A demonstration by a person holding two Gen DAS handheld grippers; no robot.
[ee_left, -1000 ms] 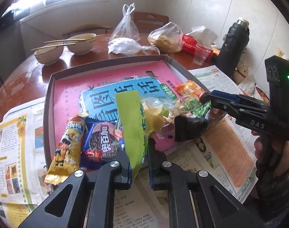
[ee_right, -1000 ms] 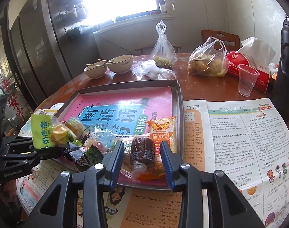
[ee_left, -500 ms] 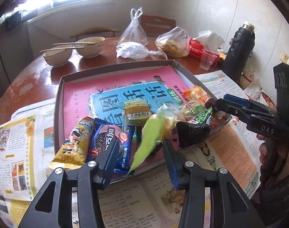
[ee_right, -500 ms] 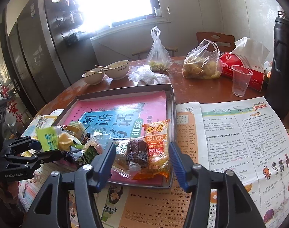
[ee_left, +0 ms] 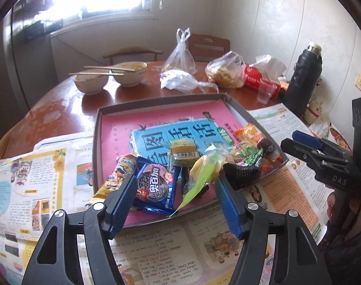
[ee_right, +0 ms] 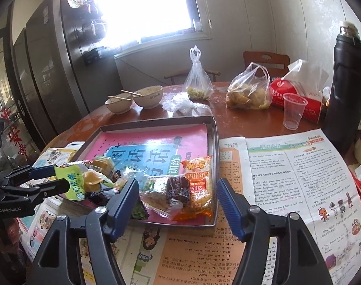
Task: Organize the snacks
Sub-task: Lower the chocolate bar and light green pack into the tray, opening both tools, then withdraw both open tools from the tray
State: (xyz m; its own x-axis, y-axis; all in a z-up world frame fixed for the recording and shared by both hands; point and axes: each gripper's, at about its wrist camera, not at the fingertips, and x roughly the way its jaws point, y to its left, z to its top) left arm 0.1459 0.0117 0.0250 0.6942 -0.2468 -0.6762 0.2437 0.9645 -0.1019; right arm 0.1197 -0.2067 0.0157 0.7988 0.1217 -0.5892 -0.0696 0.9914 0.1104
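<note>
Left wrist: snacks (ee_left: pixel 180 166) beyond opening left tongs (ee_left: pixel 175 185).

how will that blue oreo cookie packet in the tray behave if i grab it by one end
The blue foil Oreo cookie packet looks small and flat, so probably light. Its glossy wrapper may slip between the jaws. The crimped end would likely fold, leaving the filled middle to droop. It overlaps the yellow snack bar wrapper, so lifting could nudge that.

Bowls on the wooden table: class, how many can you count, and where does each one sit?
2. One cream ceramic bowl sits beyond the tray's far-left corner; the second cream ceramic bowl sits just right of it. Chopsticks rest across both. No others show.
</note>
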